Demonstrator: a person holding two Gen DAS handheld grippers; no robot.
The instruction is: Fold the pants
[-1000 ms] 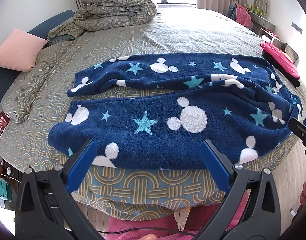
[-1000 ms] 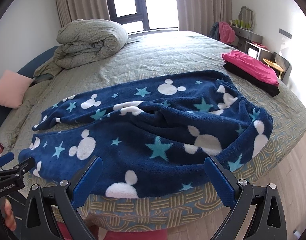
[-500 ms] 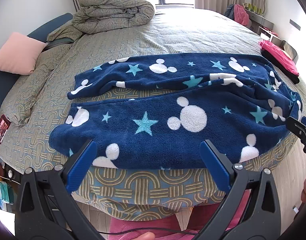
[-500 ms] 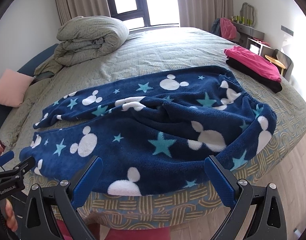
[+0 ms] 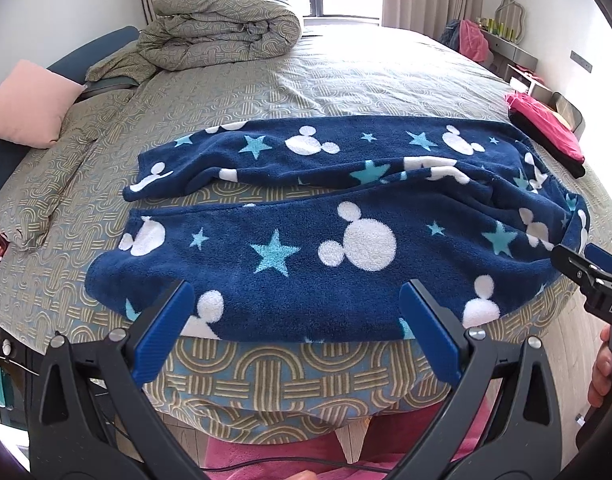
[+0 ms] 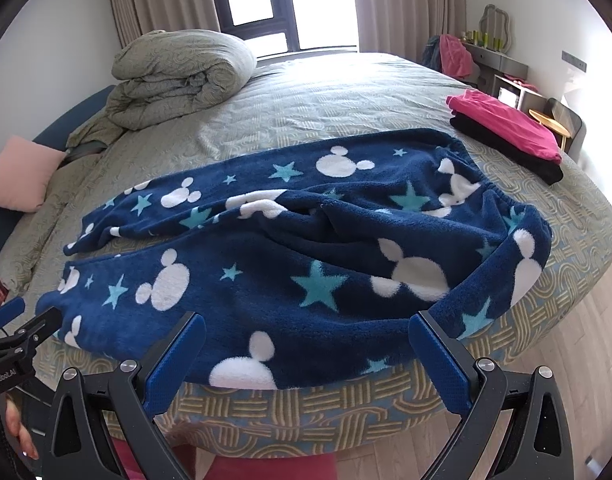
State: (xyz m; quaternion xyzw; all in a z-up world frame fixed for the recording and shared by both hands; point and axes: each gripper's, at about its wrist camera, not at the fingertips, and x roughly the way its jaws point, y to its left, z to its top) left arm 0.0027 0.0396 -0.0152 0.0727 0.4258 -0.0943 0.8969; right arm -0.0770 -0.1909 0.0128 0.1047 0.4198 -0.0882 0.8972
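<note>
Pants lie spread across the near edge of the bed, waistband to the right, leg cuffs to the left. Legs are parted, with a strip of bedcover showing between them toward the cuffs. Near leg runs along the mattress edge; its lower hem hangs just over the side. Crotch area is bunched and rumpled.

Left gripper: released, jaws wide, nothing between them, hovering just off the near hem about mid-leg. Right gripper: also released and wide, empty, near the hem closer to the waistband.

Handling, judged from the look: thick fleece, soft and limp, no stiffness at all. It will drape and sag between two hold points. Pile looks grippy, so slipping from the pads seems unlikely, but a thick double layer needs a deep bite. Light enough for one pinch each end.

Where to grip: near leg's outer edge, one gripper at the waistband corner, the other near the cuff, then carry it over onto the far leg. Risk: catching only the top layer.

Elsewhere: rolled duvet, pink pillow, folded pink and black clothes.
</note>
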